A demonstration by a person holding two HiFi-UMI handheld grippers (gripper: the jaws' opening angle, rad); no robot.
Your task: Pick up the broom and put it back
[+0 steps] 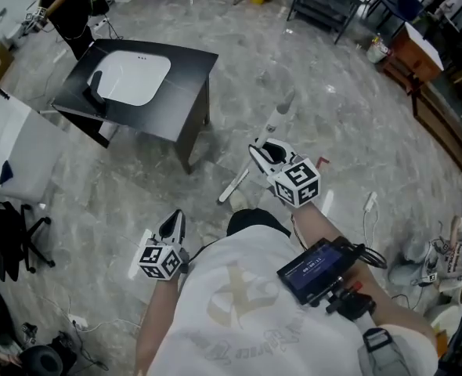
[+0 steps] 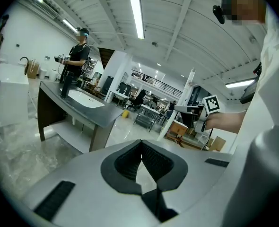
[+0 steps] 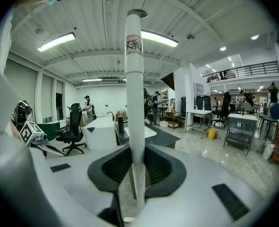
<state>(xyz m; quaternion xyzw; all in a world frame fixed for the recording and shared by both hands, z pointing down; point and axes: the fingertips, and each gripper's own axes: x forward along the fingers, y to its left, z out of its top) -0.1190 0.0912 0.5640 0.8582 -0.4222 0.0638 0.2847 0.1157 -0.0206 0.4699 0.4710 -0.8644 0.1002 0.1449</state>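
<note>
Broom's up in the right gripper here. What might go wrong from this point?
1. Only the right gripper clamps the long broom handle; the left gripper is shut and empty, so the handle may swing or slip.
2. The black desk stands close; the handle's end might knock it.
3. A white cable lies on the floor nearby, a trip hazard.

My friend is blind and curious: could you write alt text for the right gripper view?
The right gripper clamps a white broom handle that stands upright mid-picture. Behind lies a bright hall with an office chair and desks.
</note>
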